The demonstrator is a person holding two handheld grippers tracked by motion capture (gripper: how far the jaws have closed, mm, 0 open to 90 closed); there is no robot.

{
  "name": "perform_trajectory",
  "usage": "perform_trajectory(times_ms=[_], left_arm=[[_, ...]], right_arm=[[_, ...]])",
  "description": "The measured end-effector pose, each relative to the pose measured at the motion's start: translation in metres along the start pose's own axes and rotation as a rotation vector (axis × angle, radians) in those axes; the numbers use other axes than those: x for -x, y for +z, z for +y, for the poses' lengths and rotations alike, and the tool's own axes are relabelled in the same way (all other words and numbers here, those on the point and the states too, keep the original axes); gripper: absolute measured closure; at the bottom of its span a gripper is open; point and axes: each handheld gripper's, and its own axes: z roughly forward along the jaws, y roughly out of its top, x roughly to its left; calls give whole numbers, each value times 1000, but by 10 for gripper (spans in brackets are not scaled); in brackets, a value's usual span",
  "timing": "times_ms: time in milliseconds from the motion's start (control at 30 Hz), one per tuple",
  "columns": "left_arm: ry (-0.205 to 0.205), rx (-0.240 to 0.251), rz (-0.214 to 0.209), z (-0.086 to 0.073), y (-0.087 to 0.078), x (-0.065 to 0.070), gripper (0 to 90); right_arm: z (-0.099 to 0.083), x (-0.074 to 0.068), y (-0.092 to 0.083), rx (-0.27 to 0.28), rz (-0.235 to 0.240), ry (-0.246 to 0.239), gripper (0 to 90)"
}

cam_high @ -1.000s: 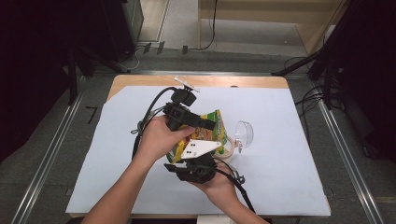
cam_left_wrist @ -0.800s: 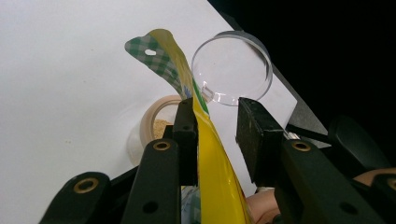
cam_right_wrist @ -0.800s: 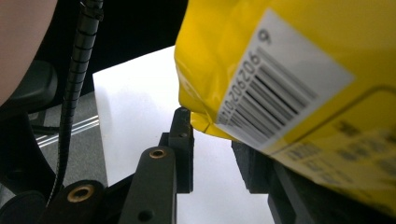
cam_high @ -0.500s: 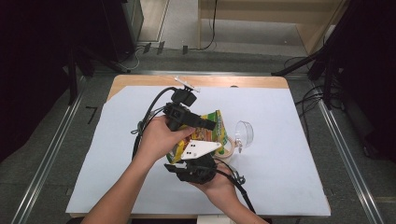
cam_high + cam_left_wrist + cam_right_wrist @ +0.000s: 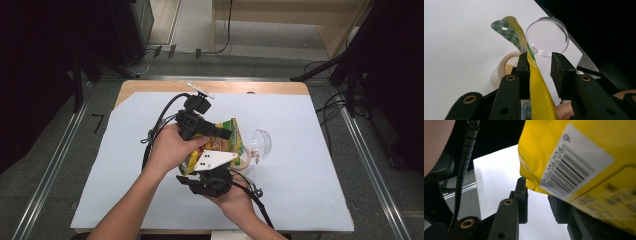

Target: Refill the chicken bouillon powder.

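Note:
A yellow snack bag hangs tilted above a small beige bowl holding light crumbs. My left gripper reaches over the bag from the left. In the left gripper view its jaws stand apart around the bag's green-checked top edge, which leans on the left pad only; the bowl lies beyond. My right gripper comes from below under its white plate. In the right gripper view the bag's barcoded lower corner sits wedged between the tips of my right gripper and hides its right jaw.
A clear plastic cup lies on its side just right of the bowl, also seen as the cup past the left jaws. Everything rests on a white sheet over a wooden table. Cables trail from both grippers.

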Motion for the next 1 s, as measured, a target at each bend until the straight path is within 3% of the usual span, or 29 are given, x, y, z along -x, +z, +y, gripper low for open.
perform_trajectory(times_ms=[400,933,1000], left_arm=[[-2,0,-2,1,0,-2,698],[2,2,-3,0,-1,-1,695],[-3,3,0,0,-2,-1,695]], right_arm=[[0,0,0,8,-16,-20,732],[0,-1,-1,18,-8,-3,727],[0,-1,-1,30,7,8,692]])
